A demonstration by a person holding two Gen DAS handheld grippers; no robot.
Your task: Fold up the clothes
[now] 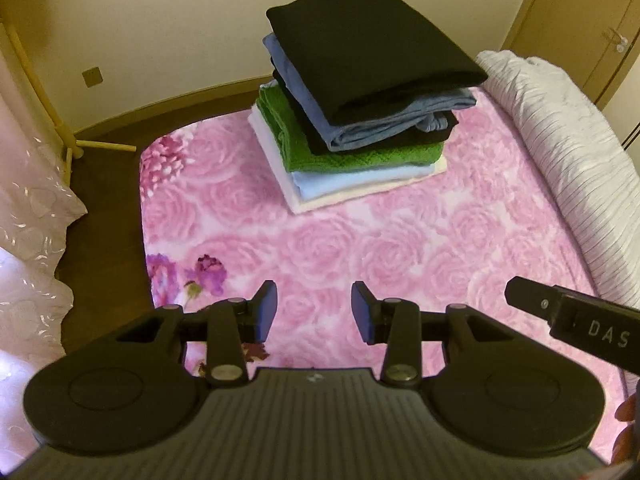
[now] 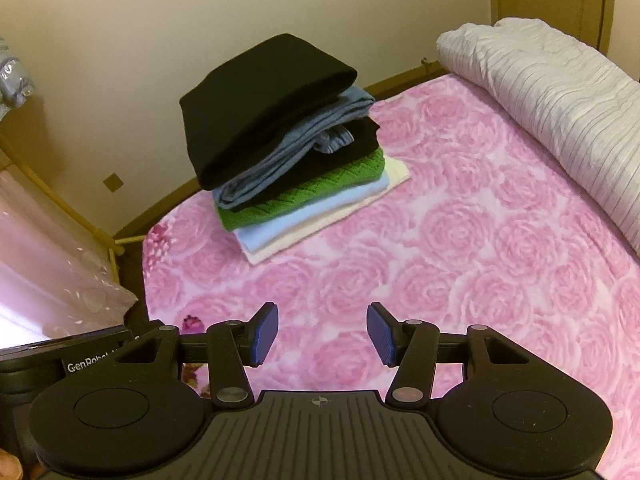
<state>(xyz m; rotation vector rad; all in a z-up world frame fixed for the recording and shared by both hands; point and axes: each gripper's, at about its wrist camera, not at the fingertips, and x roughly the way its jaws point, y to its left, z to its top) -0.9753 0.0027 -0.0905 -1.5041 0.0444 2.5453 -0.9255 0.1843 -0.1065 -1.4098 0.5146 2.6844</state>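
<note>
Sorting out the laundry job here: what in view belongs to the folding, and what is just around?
Job: stack of folded clothes, black garment on top, left gripper and right gripper, both open and empty.

Around: pink rose blanket, white striped quilt, lace curtain.

Both tongs — left tongs and right tongs — hover side by side, jaws apart, gripping nothing.

Left wrist view: looks forward and down over the pink bed cover, from its near left side.
Right wrist view: same direction, slightly further right.
Shared: stack of folded clothes ahead, rolled white quilt on the right.
</note>
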